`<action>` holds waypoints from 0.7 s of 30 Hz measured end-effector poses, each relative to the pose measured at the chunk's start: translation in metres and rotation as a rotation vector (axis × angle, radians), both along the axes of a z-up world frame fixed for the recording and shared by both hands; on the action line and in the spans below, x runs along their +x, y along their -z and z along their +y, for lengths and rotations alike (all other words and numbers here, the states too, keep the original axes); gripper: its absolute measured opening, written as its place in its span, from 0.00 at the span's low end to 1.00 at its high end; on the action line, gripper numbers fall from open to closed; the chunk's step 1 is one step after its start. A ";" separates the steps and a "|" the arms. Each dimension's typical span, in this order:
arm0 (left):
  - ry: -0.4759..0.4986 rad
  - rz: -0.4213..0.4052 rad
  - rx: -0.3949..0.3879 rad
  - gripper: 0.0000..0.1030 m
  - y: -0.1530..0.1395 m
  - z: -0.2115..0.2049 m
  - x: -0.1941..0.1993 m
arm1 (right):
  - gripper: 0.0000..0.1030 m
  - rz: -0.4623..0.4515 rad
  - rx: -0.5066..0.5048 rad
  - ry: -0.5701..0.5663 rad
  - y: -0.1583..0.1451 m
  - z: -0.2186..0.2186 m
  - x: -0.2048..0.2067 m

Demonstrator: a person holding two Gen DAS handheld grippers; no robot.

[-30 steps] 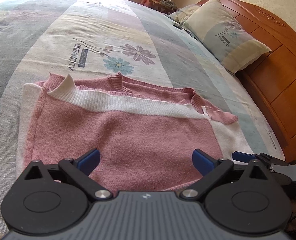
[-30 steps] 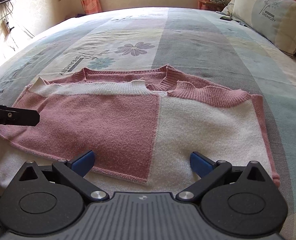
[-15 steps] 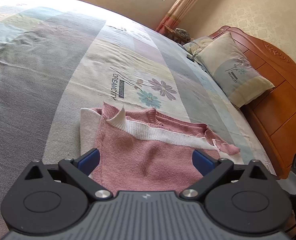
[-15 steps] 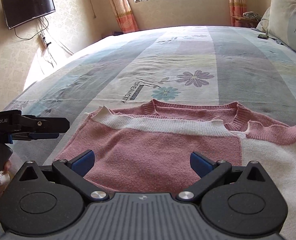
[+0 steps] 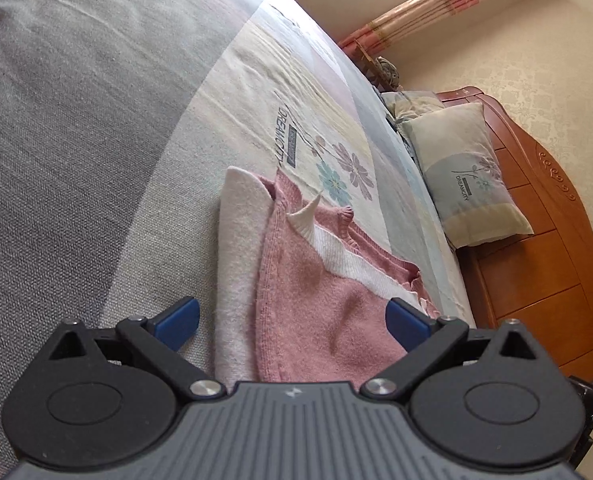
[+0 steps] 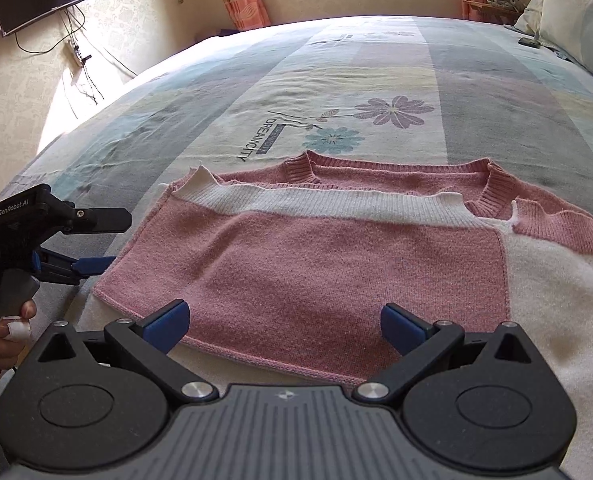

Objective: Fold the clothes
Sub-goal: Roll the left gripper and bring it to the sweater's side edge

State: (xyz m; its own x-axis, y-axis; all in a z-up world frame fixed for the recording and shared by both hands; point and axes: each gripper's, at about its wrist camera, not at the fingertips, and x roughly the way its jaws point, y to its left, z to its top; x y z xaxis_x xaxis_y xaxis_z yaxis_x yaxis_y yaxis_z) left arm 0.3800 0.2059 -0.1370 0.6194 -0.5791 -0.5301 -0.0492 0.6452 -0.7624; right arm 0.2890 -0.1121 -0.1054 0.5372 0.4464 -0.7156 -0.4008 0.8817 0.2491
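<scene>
Here the sweater (image 6: pixel 336 264) lies partly folded on the bed (image 6: pixel 336 80); soft, light knit, likely floppy; best pinched at hem corners; both grippers' jaws open, empty.

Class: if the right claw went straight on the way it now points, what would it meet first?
Most likely the pink panel of the sweater, which lies between the open right claw fingers and just ahead; depth is uncertain.
</scene>
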 end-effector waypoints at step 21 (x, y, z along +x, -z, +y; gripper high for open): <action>0.210 0.101 -0.132 0.99 0.012 -0.015 0.026 | 1.00 0.034 0.116 0.061 -0.009 -0.029 -0.010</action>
State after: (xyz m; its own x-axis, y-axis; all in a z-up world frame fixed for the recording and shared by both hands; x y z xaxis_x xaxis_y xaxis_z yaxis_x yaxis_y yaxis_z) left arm 0.4056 0.1913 -0.1486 0.4258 -0.7575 -0.4948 -0.0051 0.5448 -0.8385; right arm 0.2790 -0.1409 -0.0963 0.5423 0.4943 -0.6794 -0.3372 0.8687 0.3629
